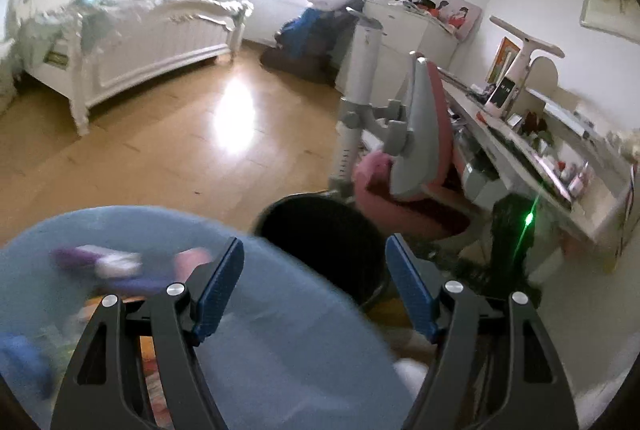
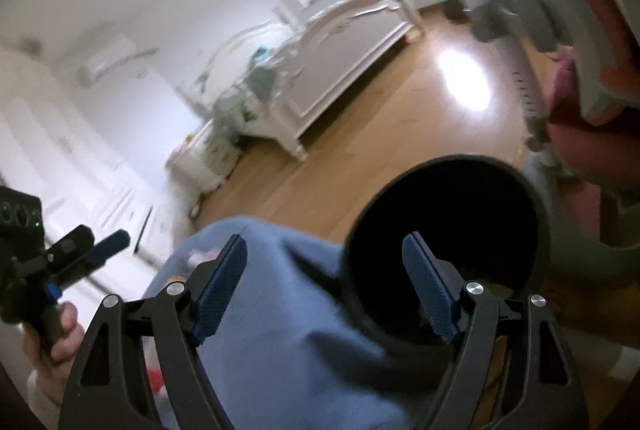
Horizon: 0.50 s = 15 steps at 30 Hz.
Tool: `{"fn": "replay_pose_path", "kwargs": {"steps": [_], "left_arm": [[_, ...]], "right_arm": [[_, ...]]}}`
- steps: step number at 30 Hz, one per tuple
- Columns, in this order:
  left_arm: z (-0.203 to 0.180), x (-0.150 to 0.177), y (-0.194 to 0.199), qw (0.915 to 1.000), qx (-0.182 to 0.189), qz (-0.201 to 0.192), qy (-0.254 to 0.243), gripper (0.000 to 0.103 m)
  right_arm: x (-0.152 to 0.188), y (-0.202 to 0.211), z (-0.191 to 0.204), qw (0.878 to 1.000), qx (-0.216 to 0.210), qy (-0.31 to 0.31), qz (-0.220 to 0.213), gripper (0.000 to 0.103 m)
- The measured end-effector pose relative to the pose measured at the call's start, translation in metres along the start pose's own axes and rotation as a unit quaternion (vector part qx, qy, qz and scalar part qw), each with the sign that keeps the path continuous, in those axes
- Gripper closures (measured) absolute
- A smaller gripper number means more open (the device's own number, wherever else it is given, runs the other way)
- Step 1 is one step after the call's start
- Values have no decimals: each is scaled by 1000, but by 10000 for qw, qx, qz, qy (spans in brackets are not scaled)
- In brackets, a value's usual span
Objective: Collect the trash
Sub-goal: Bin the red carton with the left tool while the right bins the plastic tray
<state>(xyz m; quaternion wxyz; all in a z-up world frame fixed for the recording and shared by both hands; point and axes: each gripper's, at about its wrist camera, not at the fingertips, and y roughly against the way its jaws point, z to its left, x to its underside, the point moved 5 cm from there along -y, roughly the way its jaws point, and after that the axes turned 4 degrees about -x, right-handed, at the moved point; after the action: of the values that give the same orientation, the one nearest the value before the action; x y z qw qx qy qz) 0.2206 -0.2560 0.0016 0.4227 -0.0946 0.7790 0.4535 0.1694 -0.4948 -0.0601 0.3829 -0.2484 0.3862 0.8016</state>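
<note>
A blue translucent trash bag (image 1: 280, 330) fills the foreground, with blurred purple and pink items (image 1: 104, 262) showing through it. Just beyond it a black round bin (image 1: 304, 198) stands on the wooden floor. My left gripper (image 1: 315, 242) is open above the bag's edge and the bin, its blue pads touching nothing. My right gripper (image 2: 325, 240) is also open, one finger over the bag (image 2: 288, 330) and the other over the bin's dark mouth (image 2: 440, 214). In the right wrist view, a hand (image 2: 60, 334) holds the left gripper (image 2: 100, 242) at the far left.
A pink and grey chair (image 1: 408, 150) stands right behind the bin, at a cluttered white desk (image 1: 520, 158). A white bed (image 1: 140, 46) lies across the wooden floor (image 1: 180, 158). A dark unit with a green light (image 1: 516, 238) is at the right.
</note>
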Motion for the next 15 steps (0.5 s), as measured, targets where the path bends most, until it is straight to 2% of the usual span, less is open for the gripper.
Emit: {"fn": "replay_pose_path", "kwargs": {"steps": [3, 8, 12, 15], "left_arm": [[32, 27, 33, 9990, -336, 130, -250, 30], [70, 88, 53, 9947, -668, 626, -464, 30], [67, 127, 53, 9881, -660, 732, -1178, 30], [61, 140, 40, 9808, -789, 788, -1599, 30]], "right_arm": [[17, -9, 40, 9989, -151, 310, 320, 23], [58, -40, 102, 9897, -342, 930, 1037, 24], [94, -68, 135, 9780, -252, 1357, 1566, 24], [108, -86, 143, 9754, 67, 1413, 1690, 24]]}}
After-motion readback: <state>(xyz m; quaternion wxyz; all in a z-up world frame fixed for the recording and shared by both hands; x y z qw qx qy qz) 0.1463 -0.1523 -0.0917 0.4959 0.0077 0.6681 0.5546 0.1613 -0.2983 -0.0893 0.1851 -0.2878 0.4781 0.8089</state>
